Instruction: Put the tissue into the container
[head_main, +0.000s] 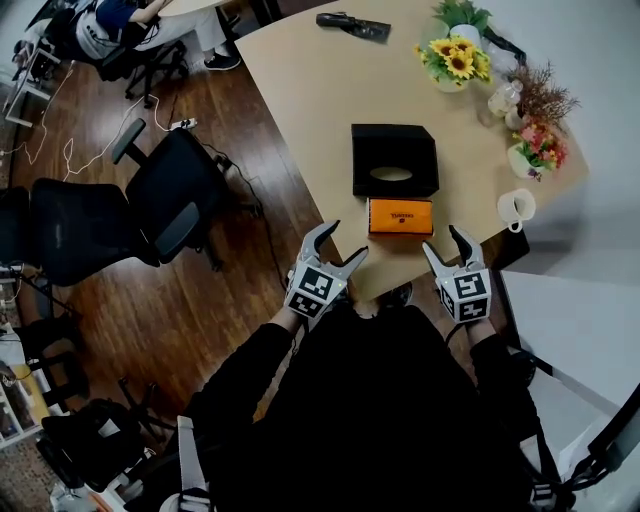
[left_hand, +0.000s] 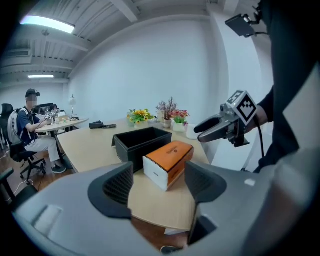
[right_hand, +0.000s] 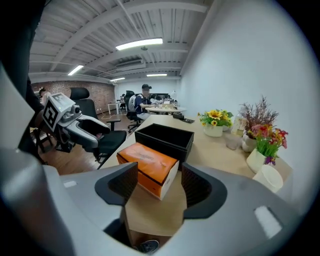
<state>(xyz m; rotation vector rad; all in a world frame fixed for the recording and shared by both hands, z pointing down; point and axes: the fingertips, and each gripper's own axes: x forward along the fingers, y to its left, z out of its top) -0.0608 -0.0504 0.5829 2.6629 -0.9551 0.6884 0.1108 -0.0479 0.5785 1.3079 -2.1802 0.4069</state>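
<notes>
An orange and white tissue box (head_main: 400, 216) lies on the tan table near its front edge, right in front of a black open-topped container (head_main: 394, 160). My left gripper (head_main: 343, 242) hovers at the table's edge, left of the box, jaws open and empty. On the other side, my right gripper (head_main: 443, 240) is also open, with nothing between its fingers. In the left gripper view the tissue box (left_hand: 169, 156) stands ahead of the open jaws, the container (left_hand: 141, 142) behind it. The right gripper view shows the box (right_hand: 148, 167) and container (right_hand: 165, 137) beyond its spread jaws.
A sunflower pot (head_main: 455, 62), a second flower pot (head_main: 533, 150), a white mug (head_main: 516, 208) and a small bottle (head_main: 504, 98) line the table's right side. A dark remote (head_main: 352, 25) lies at the far edge. Black office chairs (head_main: 120, 215) stand on the wooden floor at left.
</notes>
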